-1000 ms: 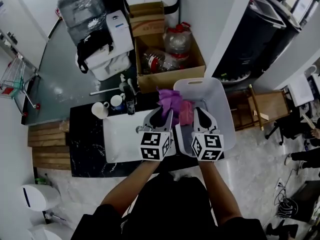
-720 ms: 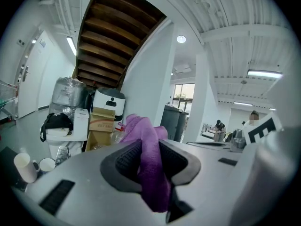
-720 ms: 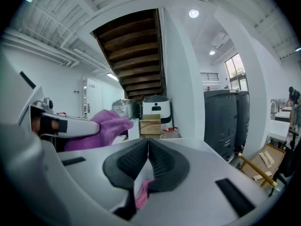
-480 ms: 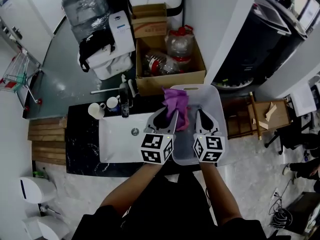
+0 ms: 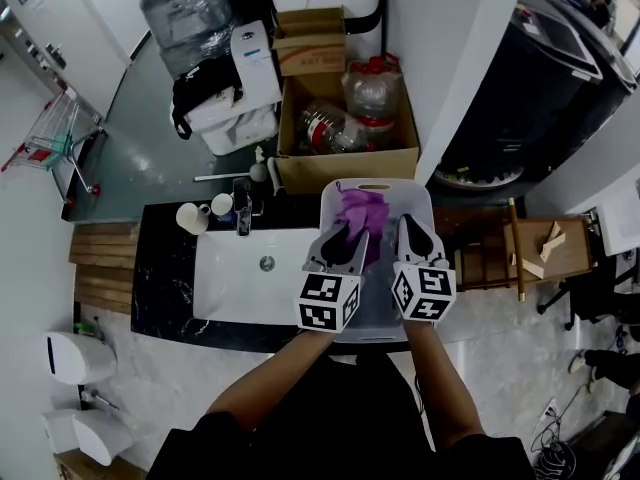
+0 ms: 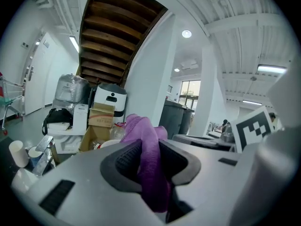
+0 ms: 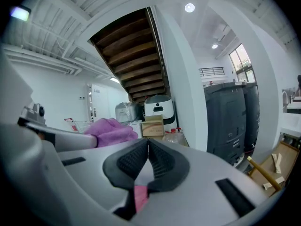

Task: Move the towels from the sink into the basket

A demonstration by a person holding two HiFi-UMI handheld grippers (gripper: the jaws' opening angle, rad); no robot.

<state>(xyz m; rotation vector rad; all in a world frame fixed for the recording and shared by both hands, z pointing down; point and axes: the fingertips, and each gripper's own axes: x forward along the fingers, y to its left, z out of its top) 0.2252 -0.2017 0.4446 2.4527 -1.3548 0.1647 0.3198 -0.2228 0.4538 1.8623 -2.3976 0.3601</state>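
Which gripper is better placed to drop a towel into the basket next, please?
Left. The left gripper is shut on the purple towel, held above the white basket. The right gripper has its jaws together, with only a pink scrap showing below them.

Fuzzy purple cloth towel (image 5: 362, 212), smooth white plastic basket (image 5: 414, 198), glossy black veined counter (image 5: 162, 273)

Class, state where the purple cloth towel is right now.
Head view, centre: the purple cloth towel is clamped in the left gripper, above the white plastic basket, just right of the white sink.
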